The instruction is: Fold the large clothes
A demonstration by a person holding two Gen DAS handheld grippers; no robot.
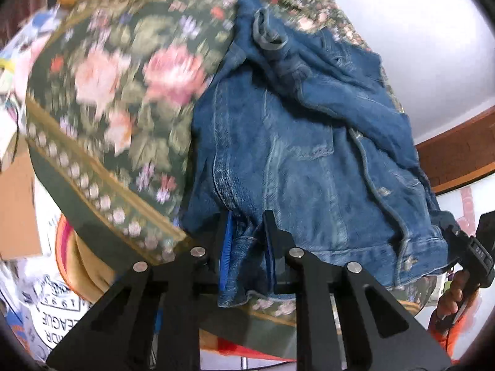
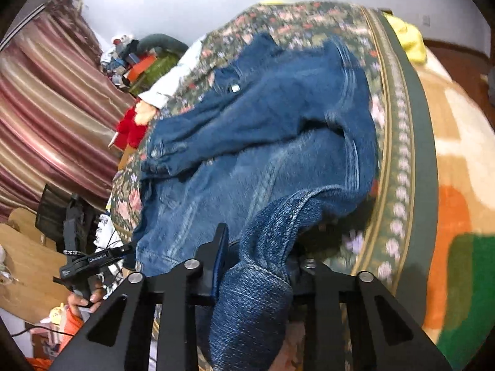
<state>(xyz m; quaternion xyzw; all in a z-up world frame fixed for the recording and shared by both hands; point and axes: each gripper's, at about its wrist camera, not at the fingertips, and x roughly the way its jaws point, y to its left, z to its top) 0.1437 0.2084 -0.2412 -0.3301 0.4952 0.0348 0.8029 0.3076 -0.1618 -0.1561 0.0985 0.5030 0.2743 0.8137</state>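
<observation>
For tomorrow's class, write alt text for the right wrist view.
The right gripper is closed on an edge of a blue denim jacket, which lies rumpled on a floral bedspread. At left, a hand holds the other gripper; striped curtains hang behind.

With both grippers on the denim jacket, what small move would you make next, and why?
Probably lift both grippers together: the left gripper and right gripper each pinch an edge of the denim jacket, which lies crumpled on the floral bedspread, so raising it should let it hang straight.
</observation>
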